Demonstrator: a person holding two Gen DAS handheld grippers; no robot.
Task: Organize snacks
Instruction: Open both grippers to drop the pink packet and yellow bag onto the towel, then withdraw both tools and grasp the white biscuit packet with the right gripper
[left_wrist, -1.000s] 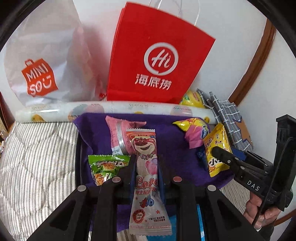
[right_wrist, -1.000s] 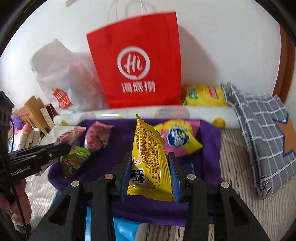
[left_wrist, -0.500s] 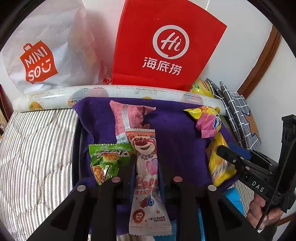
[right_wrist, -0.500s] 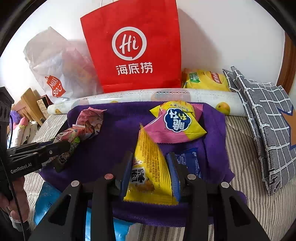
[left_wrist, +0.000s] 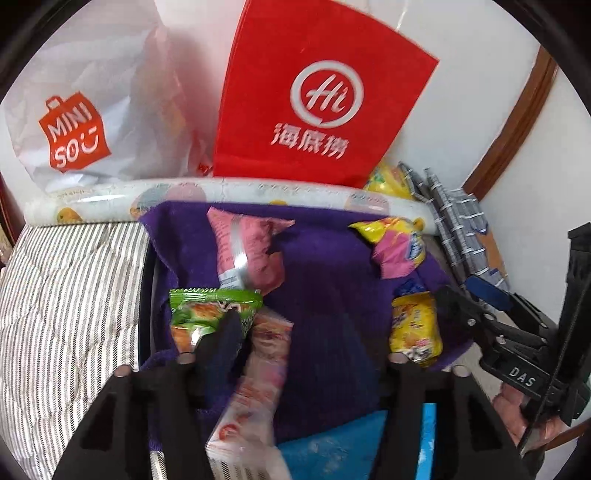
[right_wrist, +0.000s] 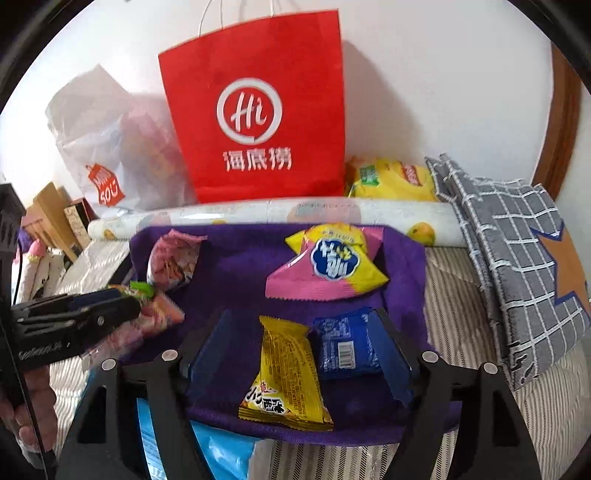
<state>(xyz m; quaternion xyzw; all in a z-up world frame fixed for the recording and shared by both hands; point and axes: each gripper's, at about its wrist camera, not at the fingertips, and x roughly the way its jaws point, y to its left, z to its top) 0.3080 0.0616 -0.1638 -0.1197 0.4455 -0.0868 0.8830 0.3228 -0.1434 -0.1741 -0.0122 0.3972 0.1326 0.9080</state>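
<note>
Snacks lay on a purple towel (right_wrist: 236, 273). Left gripper (left_wrist: 295, 332) jaws were opening; the pink packet (left_wrist: 258, 373) lay loose between them, beside a green packet (left_wrist: 207, 314). Right gripper (right_wrist: 299, 354) jaws were opening too, with the yellow packet (right_wrist: 284, 373) and a blue packet (right_wrist: 345, 347) lying free between its fingers.

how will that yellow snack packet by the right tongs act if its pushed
The yellow packet looks puffed and light, so it would probably skid on the purple towel. Its glossy film is likely slippery, and the thin crimped ends should flop.
</note>
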